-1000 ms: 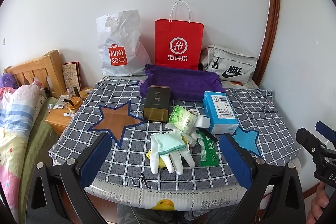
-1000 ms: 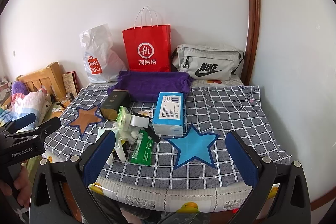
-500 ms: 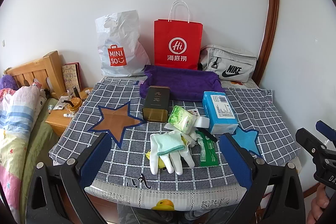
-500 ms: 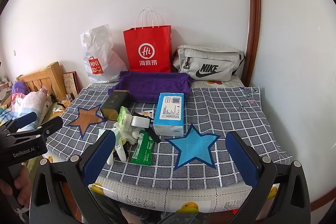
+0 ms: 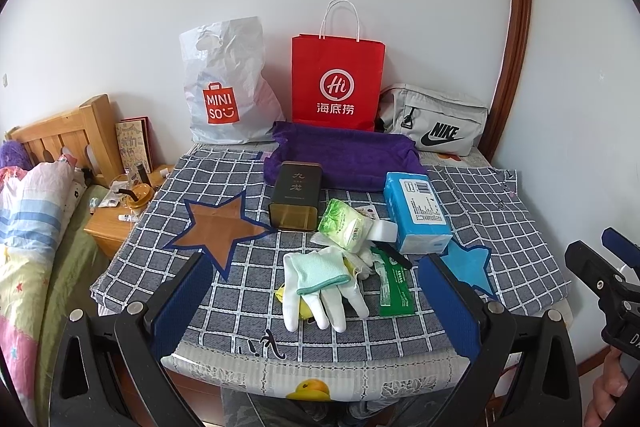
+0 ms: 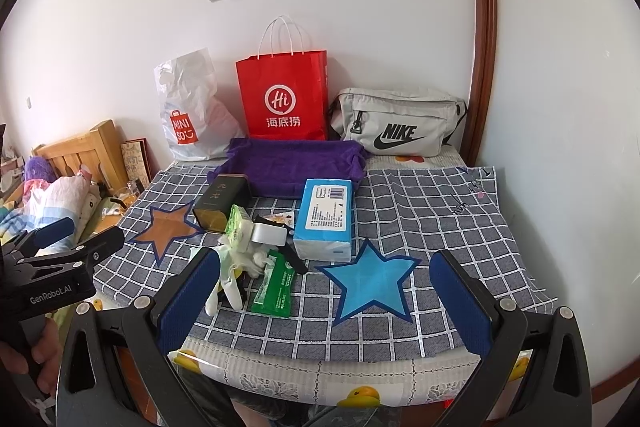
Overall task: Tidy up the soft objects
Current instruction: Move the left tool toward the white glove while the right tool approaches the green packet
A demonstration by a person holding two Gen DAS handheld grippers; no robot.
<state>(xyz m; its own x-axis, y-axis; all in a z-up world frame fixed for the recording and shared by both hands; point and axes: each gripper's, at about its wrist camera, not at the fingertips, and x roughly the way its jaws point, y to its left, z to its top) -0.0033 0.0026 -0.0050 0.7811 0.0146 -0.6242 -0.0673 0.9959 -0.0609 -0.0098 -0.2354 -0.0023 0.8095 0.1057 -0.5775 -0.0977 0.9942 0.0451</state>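
Note:
A pile lies mid-table: white gloves with a mint cuff (image 5: pixel 320 281), a green tissue pack (image 5: pixel 344 225), a blue tissue box (image 5: pixel 416 211) (image 6: pixel 326 219), a flat green packet (image 5: pixel 394 287) (image 6: pixel 276 285) and a dark tin (image 5: pixel 298 195). A purple towel (image 5: pixel 344 159) (image 6: pixel 296 163) lies behind them. My left gripper (image 5: pixel 320 311) is open and empty, just short of the gloves. My right gripper (image 6: pixel 328 303) is open and empty over the blue star (image 6: pixel 370 281).
A Miniso bag (image 5: pixel 228 87), a red paper bag (image 5: pixel 336 83) and a grey Nike bag (image 5: pixel 436 125) stand along the back wall. A brown star (image 5: pixel 218 227) marks the checked cloth on the left. A bed and nightstand (image 5: pixel 116 215) sit left of the table.
Both grippers have drifted very slightly; the objects have not moved.

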